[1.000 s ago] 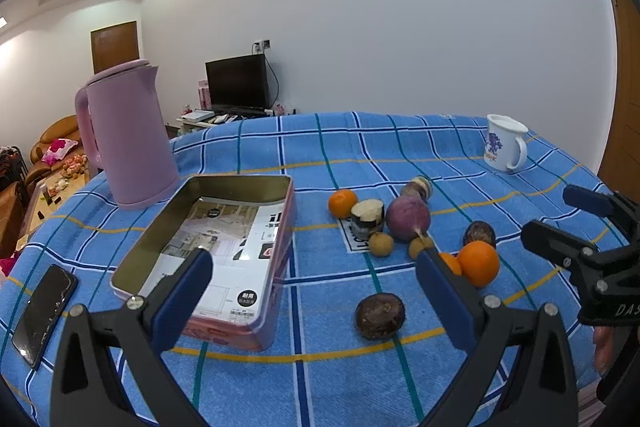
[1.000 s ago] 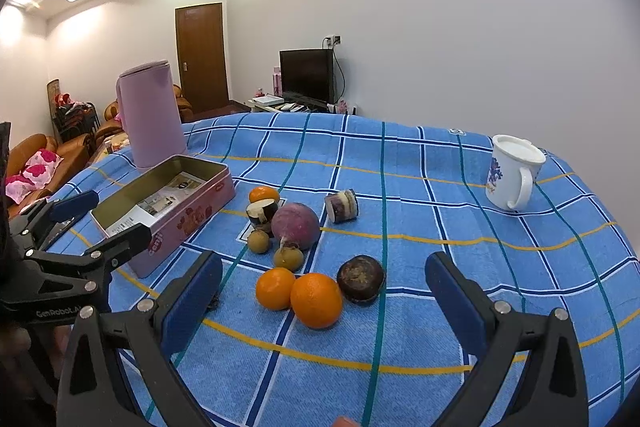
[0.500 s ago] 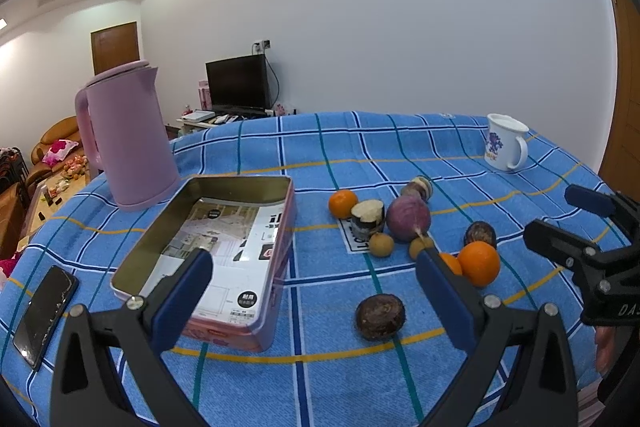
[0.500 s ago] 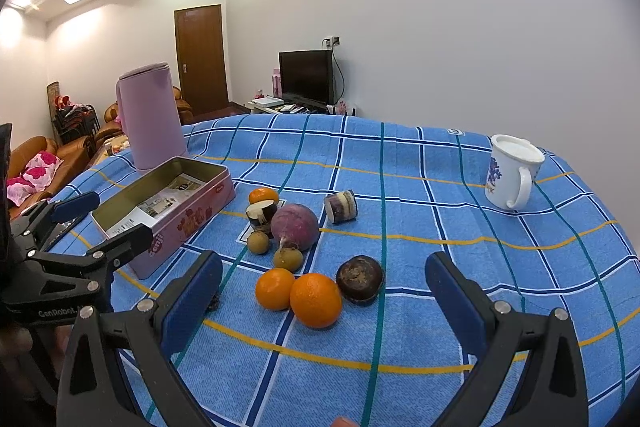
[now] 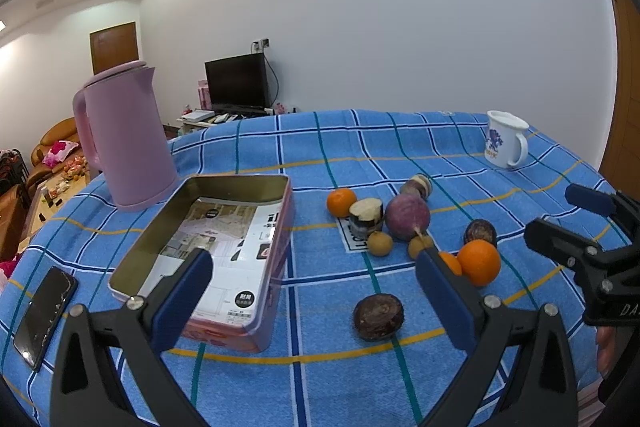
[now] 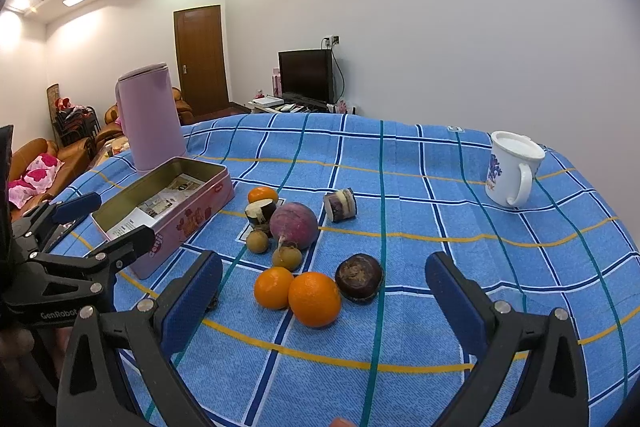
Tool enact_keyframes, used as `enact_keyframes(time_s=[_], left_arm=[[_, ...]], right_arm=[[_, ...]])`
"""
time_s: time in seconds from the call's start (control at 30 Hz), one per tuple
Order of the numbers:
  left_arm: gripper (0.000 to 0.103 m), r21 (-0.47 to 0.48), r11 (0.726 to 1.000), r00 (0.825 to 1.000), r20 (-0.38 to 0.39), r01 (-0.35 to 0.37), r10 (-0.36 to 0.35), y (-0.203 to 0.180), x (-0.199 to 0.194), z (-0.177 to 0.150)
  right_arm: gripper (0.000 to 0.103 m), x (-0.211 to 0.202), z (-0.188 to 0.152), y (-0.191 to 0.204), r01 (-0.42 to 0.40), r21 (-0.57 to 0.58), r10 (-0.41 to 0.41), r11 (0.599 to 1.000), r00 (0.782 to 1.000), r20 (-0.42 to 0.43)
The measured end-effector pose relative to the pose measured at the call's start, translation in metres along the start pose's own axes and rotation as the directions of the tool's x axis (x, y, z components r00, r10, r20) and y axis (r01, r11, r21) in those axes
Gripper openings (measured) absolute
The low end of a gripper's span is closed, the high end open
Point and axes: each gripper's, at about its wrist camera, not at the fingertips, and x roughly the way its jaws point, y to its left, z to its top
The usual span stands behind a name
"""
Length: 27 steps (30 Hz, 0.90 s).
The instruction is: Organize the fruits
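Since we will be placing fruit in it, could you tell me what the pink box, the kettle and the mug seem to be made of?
The pink box looks like thin tinplate: its inner walls gleam gold and the rim is rolled. The pink kettle seems matte plastic or coated metal; the even, dull surface leaves that open. The white mug looks like glazed ceramic or enamel, glossy with a printed motif.

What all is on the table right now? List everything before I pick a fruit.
tin box: 1, pink, open, table's left, printed sheet inside
kettle: 1, pink, behind the tin
phone: 1, black, left edge
mug: 1, white, far right
oranges: 3, orange; two touching up front, one at the back
round purple vegetable: 1, cluster centre
small tan fruits: 2, beside it
dark round fruits: 2, brown-purple, front
cut purple-skinned pieces: 2, white inside, at the back
tablecloth: 1, blue plaid
left gripper: open, empty
right gripper: open, empty
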Motion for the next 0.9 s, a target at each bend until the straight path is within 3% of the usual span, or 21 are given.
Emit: enact_keyframes(time_s=[0.4, 0.8, 0.9], left_arm=[[0.103, 0.006, 1.0, 1.0, -0.016, -0.006, 0.006, -0.002, 0.005, -0.004], [0.103, 0.068, 0.996, 0.996, -0.065, 0.062, -0.058, -0.027, 0.019, -0.018], [0.098, 0.09, 0.993, 0.993, -0.094, 0.078, -0.069, -0.035, 0.026, -0.022]], right_arm=[[0.102, 0.004, -0.005, -0.003, 0.007, 0.01, -0.007, 1.0, 1.0, -0.009], [0.102, 0.015, -0.022, -0.03, 0.022, 0.082, -0.018, 0.996, 0.999, -0.046], [0.102, 0.017, -0.025, -0.035, 0.024, 0.096, -0.02, 0.995, 0.999, -0.05]])
